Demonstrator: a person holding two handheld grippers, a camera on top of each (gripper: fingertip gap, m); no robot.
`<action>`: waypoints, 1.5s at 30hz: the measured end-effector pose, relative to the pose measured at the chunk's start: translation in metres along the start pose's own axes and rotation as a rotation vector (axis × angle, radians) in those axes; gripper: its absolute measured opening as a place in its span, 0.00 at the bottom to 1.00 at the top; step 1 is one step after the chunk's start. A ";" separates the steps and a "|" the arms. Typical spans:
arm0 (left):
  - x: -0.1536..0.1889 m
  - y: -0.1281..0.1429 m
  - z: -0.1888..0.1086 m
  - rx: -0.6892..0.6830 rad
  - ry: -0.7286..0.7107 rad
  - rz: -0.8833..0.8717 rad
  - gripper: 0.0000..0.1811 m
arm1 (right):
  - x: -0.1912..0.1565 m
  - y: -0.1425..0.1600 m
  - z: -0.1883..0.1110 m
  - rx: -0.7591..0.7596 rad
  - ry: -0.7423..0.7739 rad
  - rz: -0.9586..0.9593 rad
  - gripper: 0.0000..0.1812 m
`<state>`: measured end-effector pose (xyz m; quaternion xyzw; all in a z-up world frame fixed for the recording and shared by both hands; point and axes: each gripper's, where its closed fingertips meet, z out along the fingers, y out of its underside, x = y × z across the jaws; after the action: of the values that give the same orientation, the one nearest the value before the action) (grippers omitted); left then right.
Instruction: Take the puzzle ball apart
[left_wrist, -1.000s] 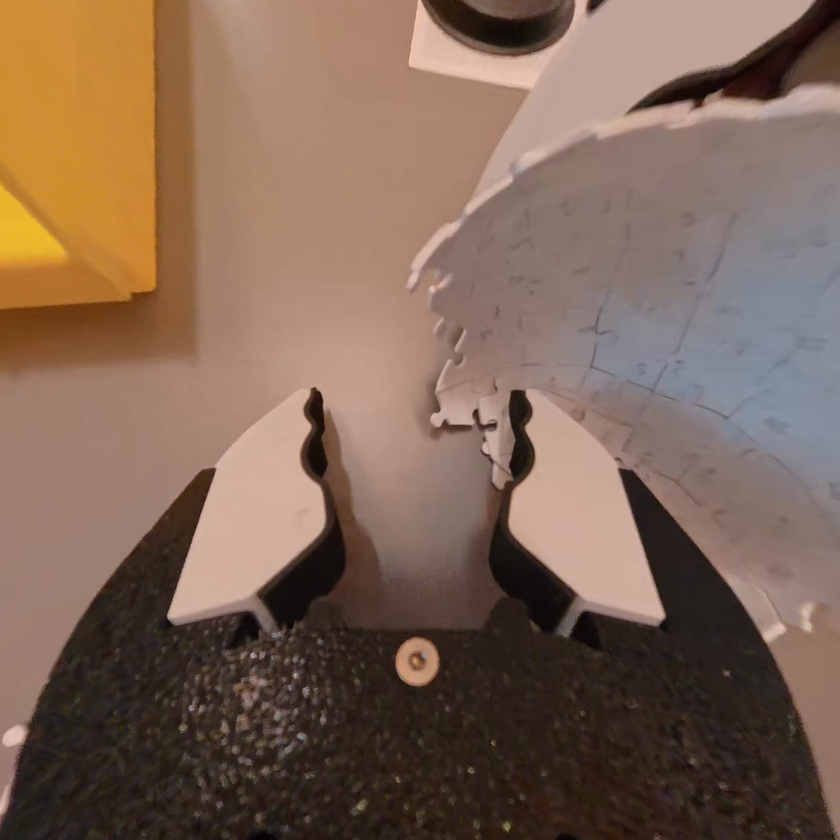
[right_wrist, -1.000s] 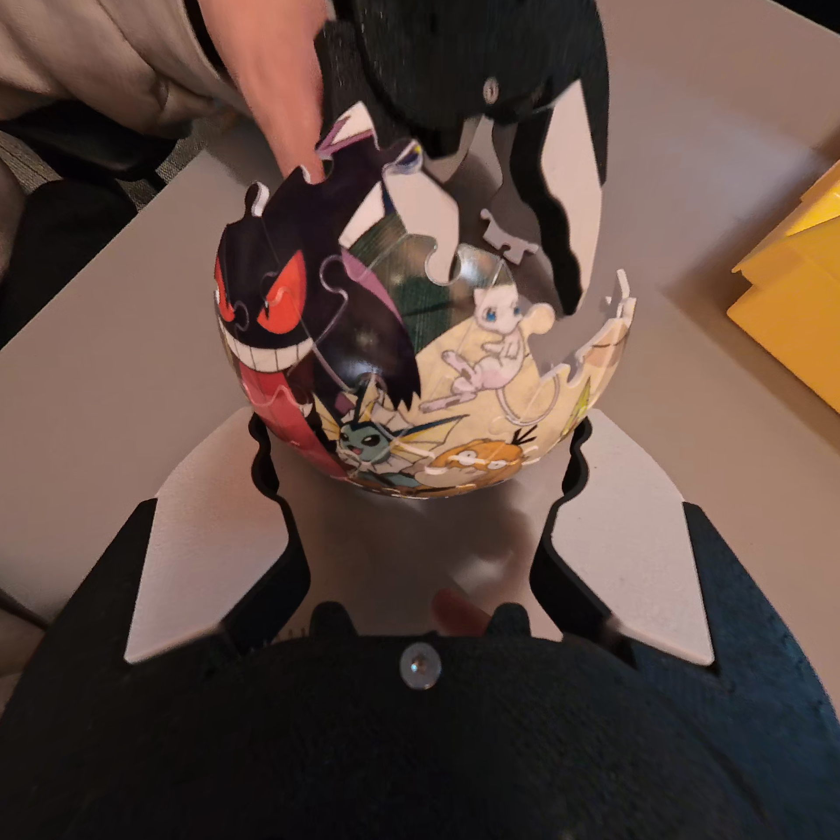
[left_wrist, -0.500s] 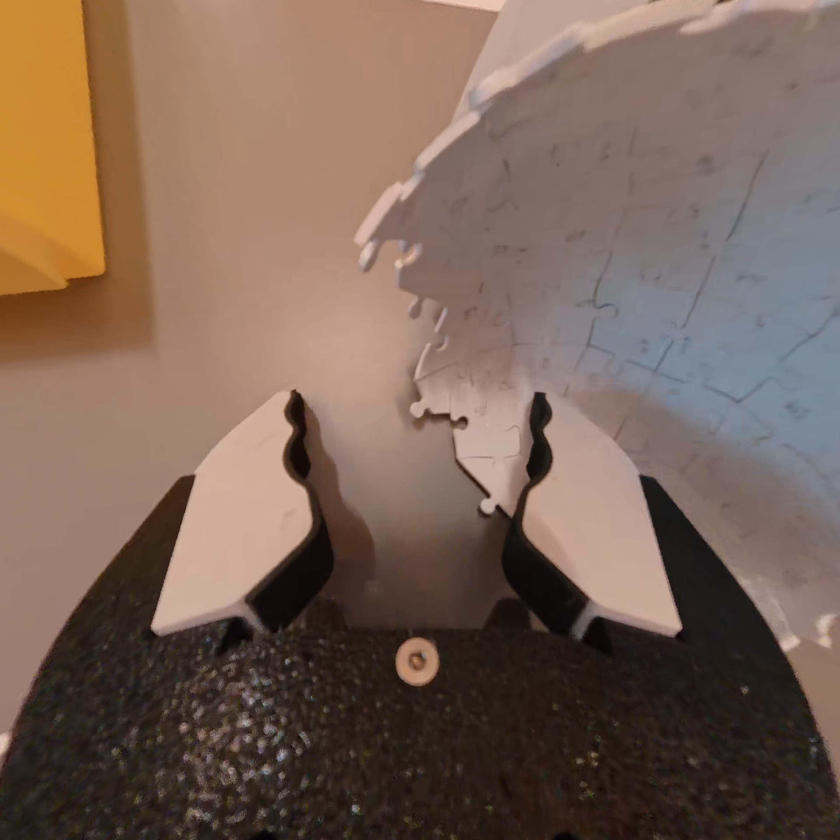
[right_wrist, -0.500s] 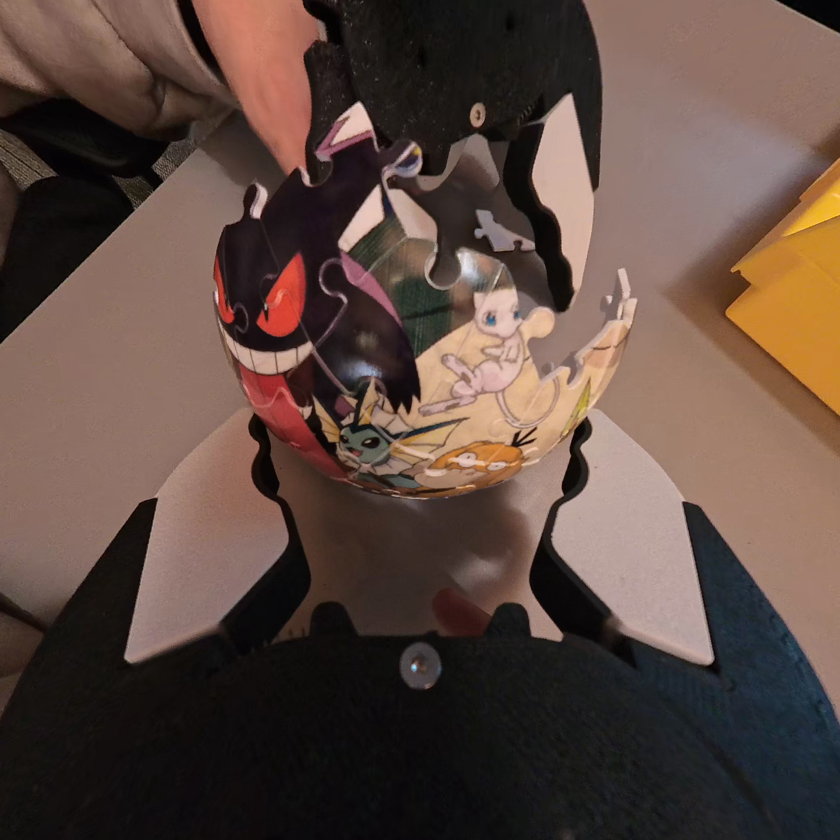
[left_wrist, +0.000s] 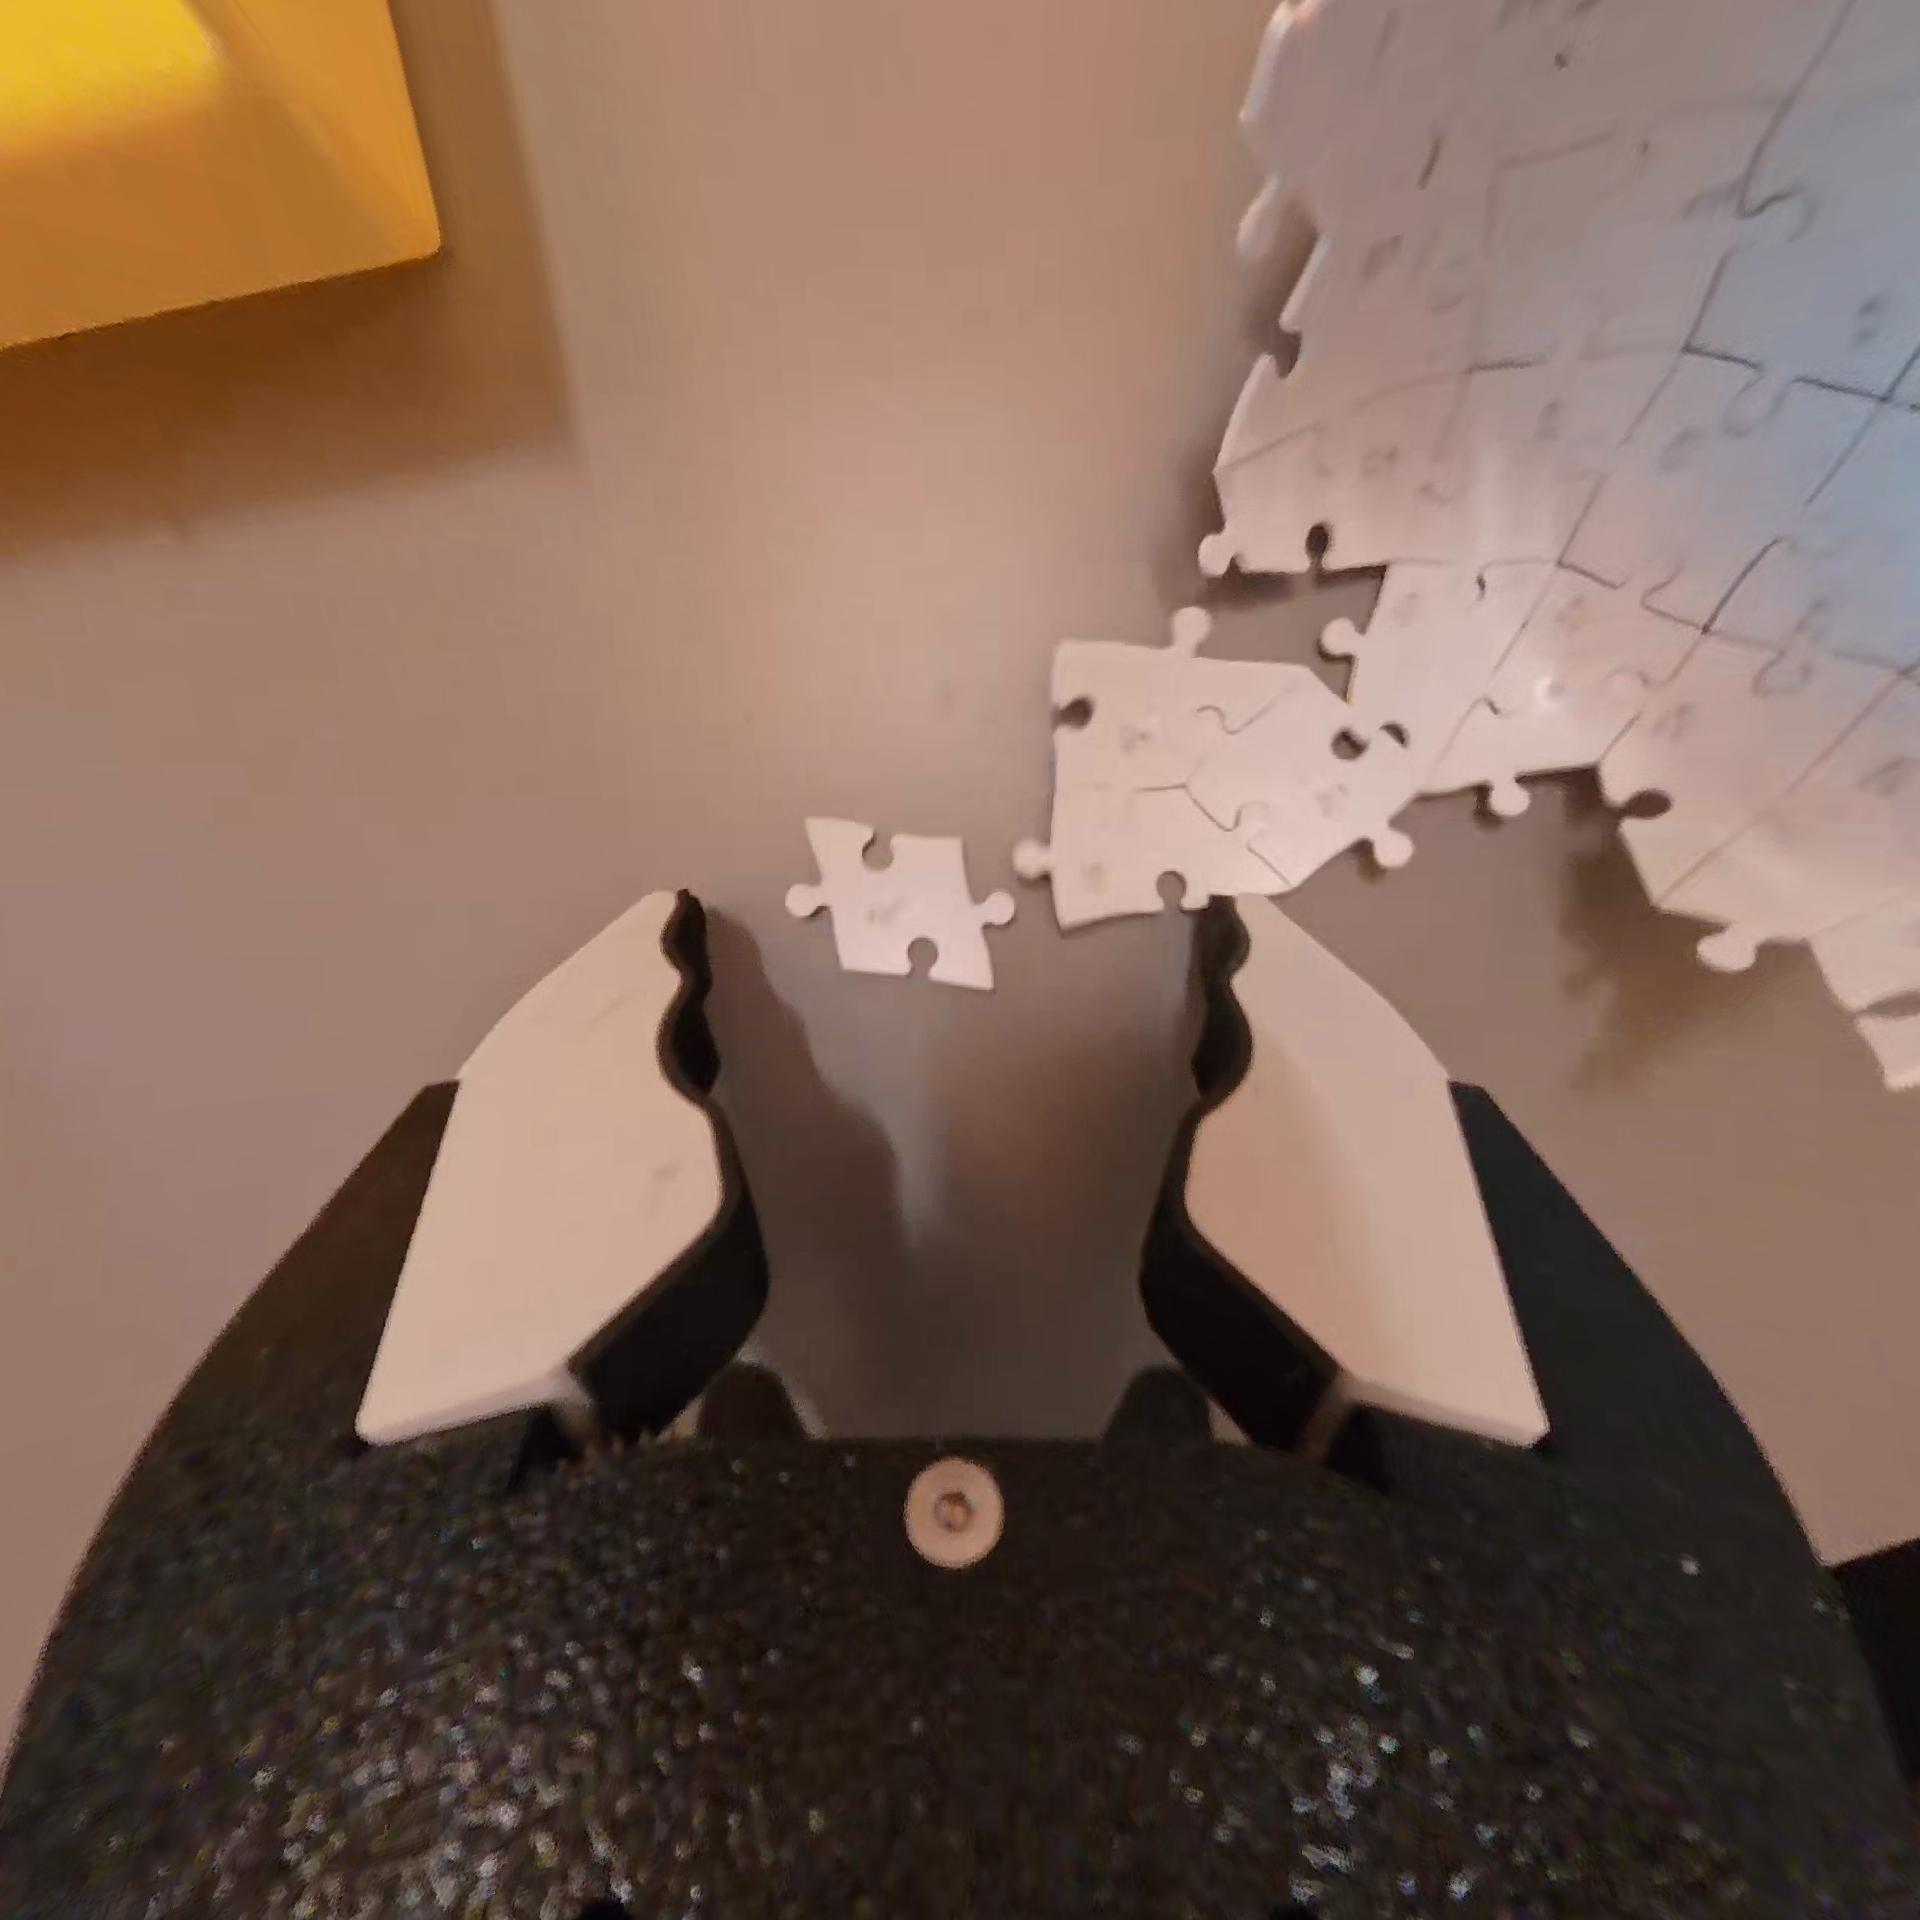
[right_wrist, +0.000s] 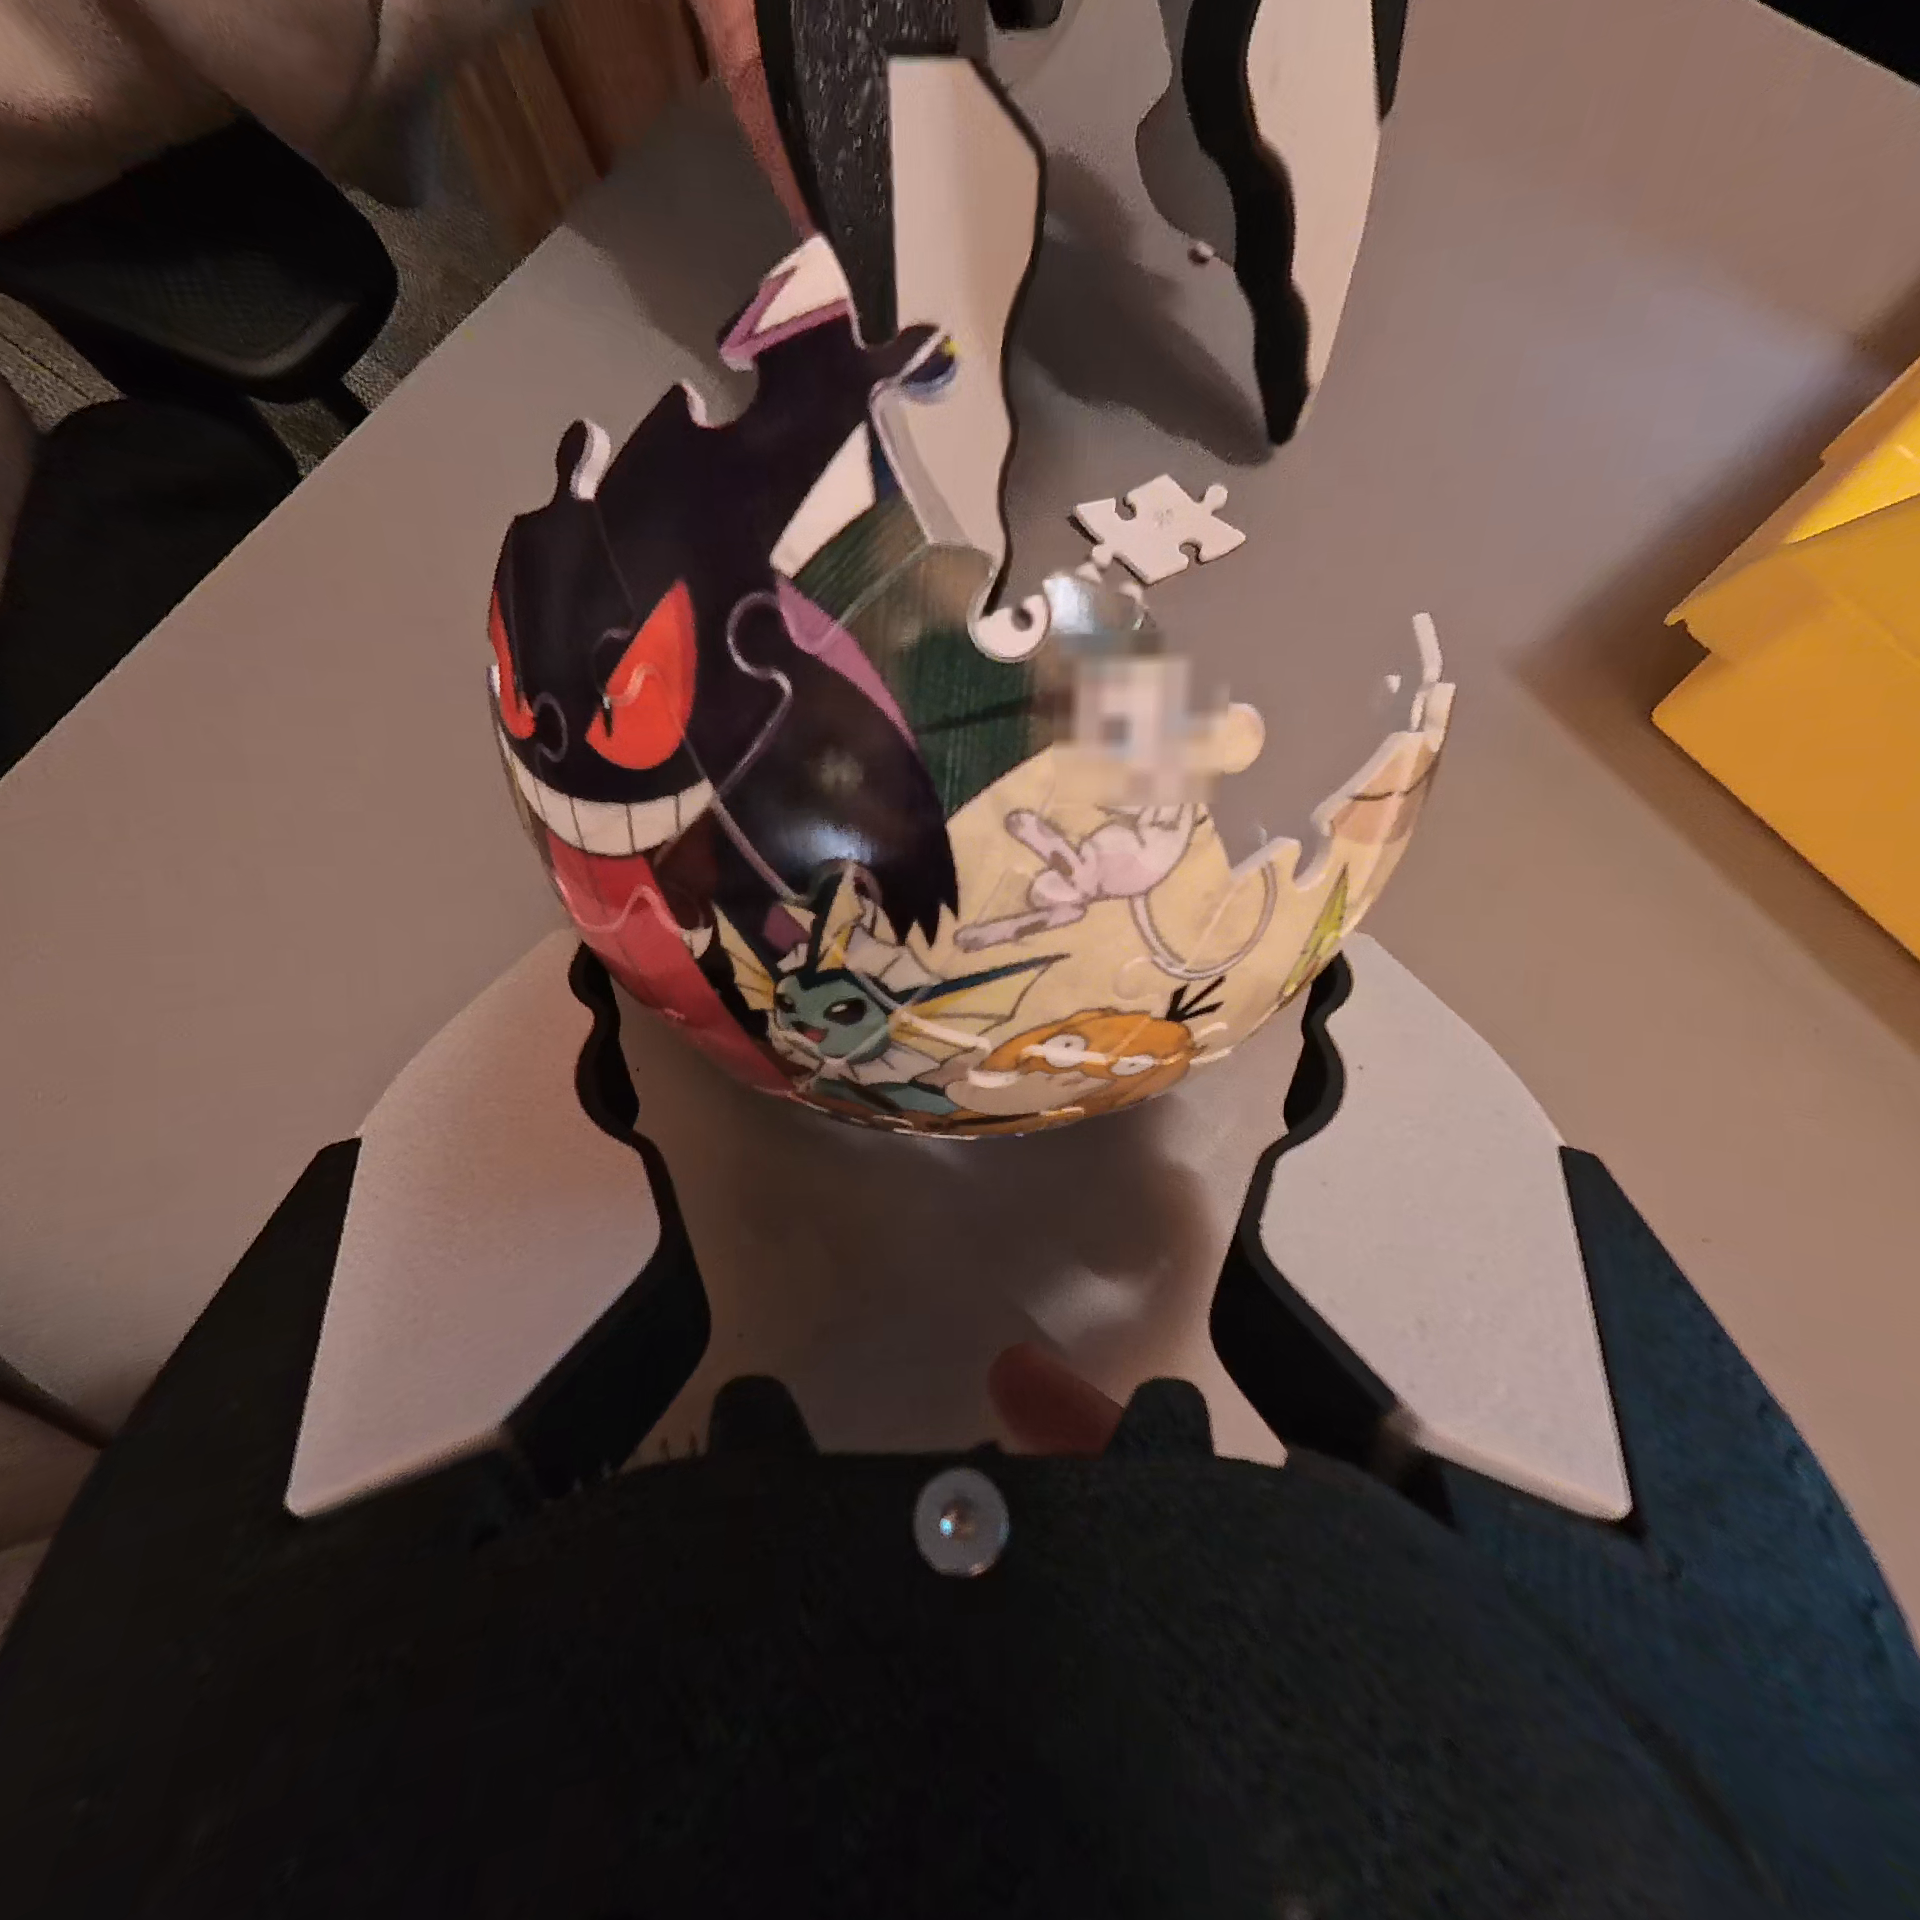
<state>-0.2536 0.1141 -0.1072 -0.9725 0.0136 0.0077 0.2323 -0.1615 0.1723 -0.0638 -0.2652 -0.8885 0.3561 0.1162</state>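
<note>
The puzzle ball is a broken-open shell with cartoon pictures outside; its white inside fills the right of the left wrist view. My right gripper has its fingertips against both lower sides of the ball. My left gripper is open and empty above the broken rim, and also shows in the right wrist view. A single loose white piece sits just off its tips, seen too beyond the rim. A clump of a few joined pieces tilts away at the shell's edge; whether it is still attached is unclear.
A yellow box stands on the grey table to the right of the ball, and at the upper left of the left wrist view. A person's arm and a dark chair are beyond the table's far edge.
My left gripper has drawn back from the ball's rim and opened wider. A clump of pieces has bent out from the shell's edge. The right gripper and ball have not moved.
</note>
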 end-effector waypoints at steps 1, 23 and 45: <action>-0.002 -0.002 -0.003 0.020 -0.001 -0.005 0.49 | 0.000 0.000 0.000 0.000 0.000 -0.001 0.69; 0.009 0.013 -0.006 -0.046 0.074 0.056 0.42 | 0.003 0.000 -0.004 -0.003 0.028 -0.001 0.69; 0.014 0.012 -0.010 -0.002 0.185 0.028 0.08 | 0.002 0.000 -0.006 0.001 0.026 -0.002 0.67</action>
<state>-0.2397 0.0990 -0.1041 -0.9690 0.0483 -0.0787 0.2291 -0.1610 0.1772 -0.0594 -0.2687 -0.8869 0.3531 0.1283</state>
